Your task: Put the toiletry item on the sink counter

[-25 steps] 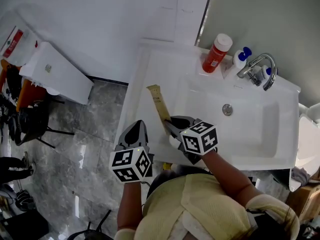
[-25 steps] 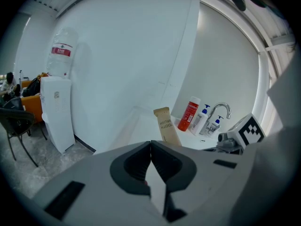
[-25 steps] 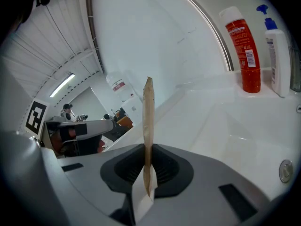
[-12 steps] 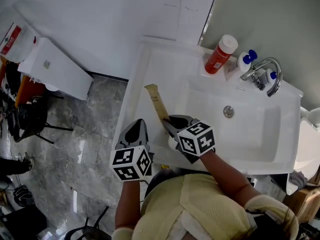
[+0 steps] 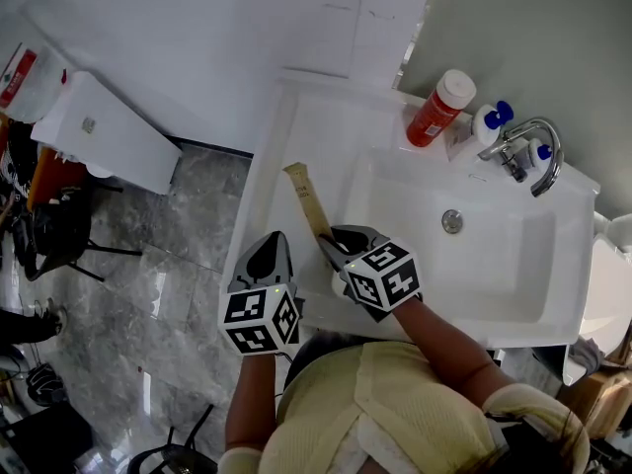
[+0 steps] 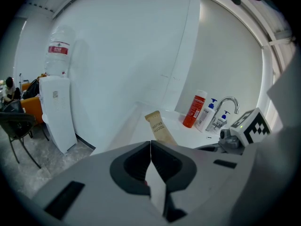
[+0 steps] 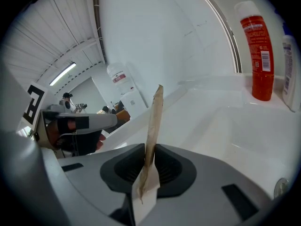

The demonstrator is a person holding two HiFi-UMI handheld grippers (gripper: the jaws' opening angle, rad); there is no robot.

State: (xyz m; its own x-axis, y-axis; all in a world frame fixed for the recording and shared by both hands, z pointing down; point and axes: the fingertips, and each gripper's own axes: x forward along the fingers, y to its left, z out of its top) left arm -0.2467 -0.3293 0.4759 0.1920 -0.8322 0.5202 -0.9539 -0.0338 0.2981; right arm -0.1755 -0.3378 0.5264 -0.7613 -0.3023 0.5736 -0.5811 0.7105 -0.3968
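The toiletry item is a long tan paper toothbrush packet (image 5: 307, 198). My right gripper (image 5: 334, 242) is shut on its near end and holds it slanting up over the left part of the white sink counter (image 5: 286, 146). In the right gripper view the packet (image 7: 154, 119) stands edge-on between the pads (image 7: 149, 157). Whether its far end touches the counter I cannot tell. My left gripper (image 5: 269, 261) hangs just left of it over the counter's front edge, shut and empty. Seen from the left gripper (image 6: 150, 147), the packet (image 6: 158, 125) lies ahead.
The basin (image 5: 474, 265) fills the counter's right half, with a chrome faucet (image 5: 528, 151) at its back. A red bottle (image 5: 437, 108) and a white pump bottle (image 5: 487, 123) stand beside the faucet. Left of the counter are a grey tiled floor (image 5: 168, 265) and a white water dispenser (image 5: 109, 136).
Hardly anything: the head view has shifted a little, and the packet stays clamped in the right gripper over the counter's left part.
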